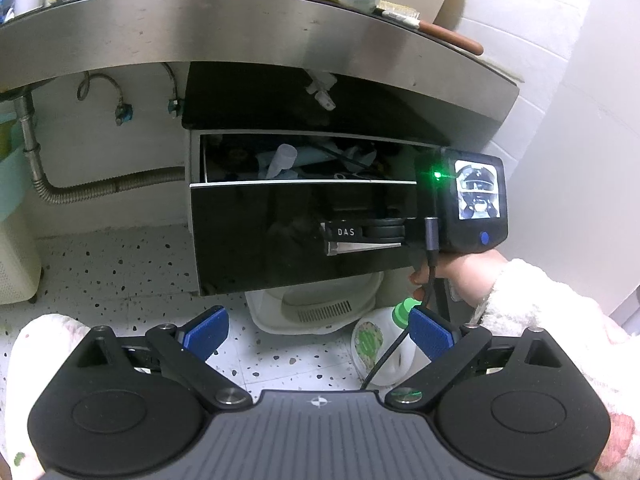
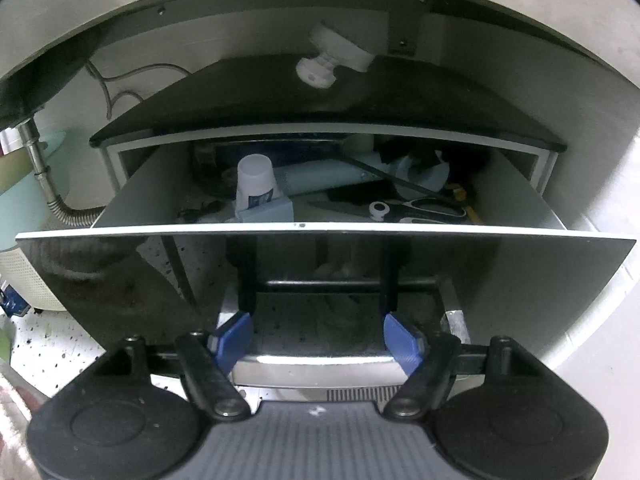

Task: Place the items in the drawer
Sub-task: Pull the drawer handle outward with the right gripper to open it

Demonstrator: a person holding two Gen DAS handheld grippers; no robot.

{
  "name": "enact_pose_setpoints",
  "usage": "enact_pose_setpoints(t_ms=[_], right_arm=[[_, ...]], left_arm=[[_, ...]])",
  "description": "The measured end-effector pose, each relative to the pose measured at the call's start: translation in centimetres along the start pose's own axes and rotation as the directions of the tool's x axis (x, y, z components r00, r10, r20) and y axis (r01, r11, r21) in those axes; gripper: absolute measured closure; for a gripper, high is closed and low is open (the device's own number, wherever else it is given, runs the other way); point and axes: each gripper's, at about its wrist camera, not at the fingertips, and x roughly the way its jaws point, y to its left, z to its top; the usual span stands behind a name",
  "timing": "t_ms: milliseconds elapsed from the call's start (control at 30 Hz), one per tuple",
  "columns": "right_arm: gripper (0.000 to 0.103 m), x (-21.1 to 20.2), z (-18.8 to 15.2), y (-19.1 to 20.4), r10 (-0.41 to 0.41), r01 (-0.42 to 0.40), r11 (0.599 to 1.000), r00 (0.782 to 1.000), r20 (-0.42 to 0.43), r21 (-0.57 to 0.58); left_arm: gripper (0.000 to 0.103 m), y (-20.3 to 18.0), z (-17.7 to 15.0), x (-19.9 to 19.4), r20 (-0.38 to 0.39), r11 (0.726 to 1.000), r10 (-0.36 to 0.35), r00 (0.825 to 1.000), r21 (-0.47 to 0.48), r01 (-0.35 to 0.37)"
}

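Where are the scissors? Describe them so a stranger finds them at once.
Look under the steel counter at the open drawer with the glossy black front. In its right half, just behind that front, lie the scissors. Black loop handles edged in white and a round white pivot set them apart from the white cup and pale blue box on their left.
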Motion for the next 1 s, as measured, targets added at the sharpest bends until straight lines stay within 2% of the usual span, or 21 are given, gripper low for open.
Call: enact_pose_setpoints(t_ms=[500,1000], right_arm=[[0.030,-1.1,-0.8,-0.3,-0.001,0.001,1.000,1.000,-0.006,0.008],[0.030,-0.9,0.1,-0.3,-0.005,0.005,1.000,0.999,-0.036,0.015]], left_arm=[[0.005,0.2,0.3,0.4,-0.010,1.000,-0.003,1.000,-0.003,0.003],[0.005,0.1,0.7,0.6,-0.014,1.000,-0.012,1.000,-0.003,0.012]])
